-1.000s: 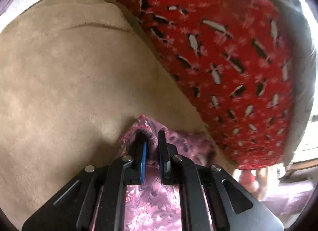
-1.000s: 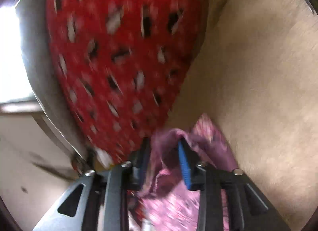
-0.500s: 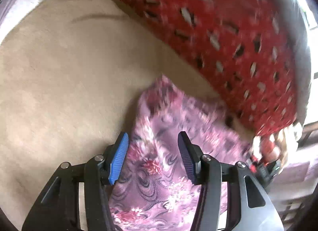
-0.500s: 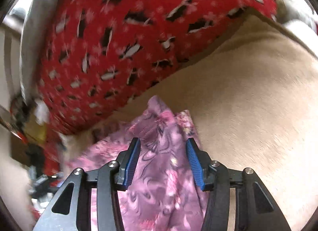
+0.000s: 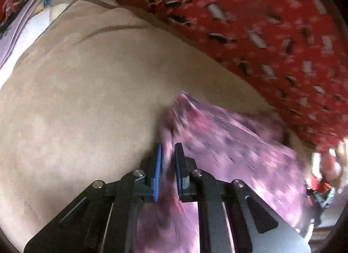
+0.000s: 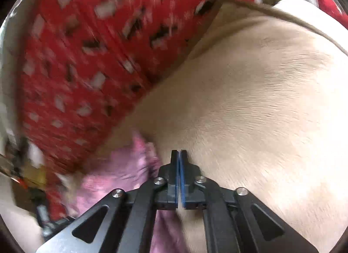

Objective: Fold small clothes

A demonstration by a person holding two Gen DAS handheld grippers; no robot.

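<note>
Thin, limp purple floral garment (image 5: pixel 228 144) on beige cushion (image 5: pixel 87 100), best pinched at hem corners; left claw (image 5: pixel 167 150) just closed on its edge, right claw (image 6: pixel 178 155) just pressed together empty beside it.

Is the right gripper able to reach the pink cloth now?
Probably yes. The right gripper is shut on nothing, beside the pink cloth on the beige blanket; nothing lies between them, but it must open first.
</note>
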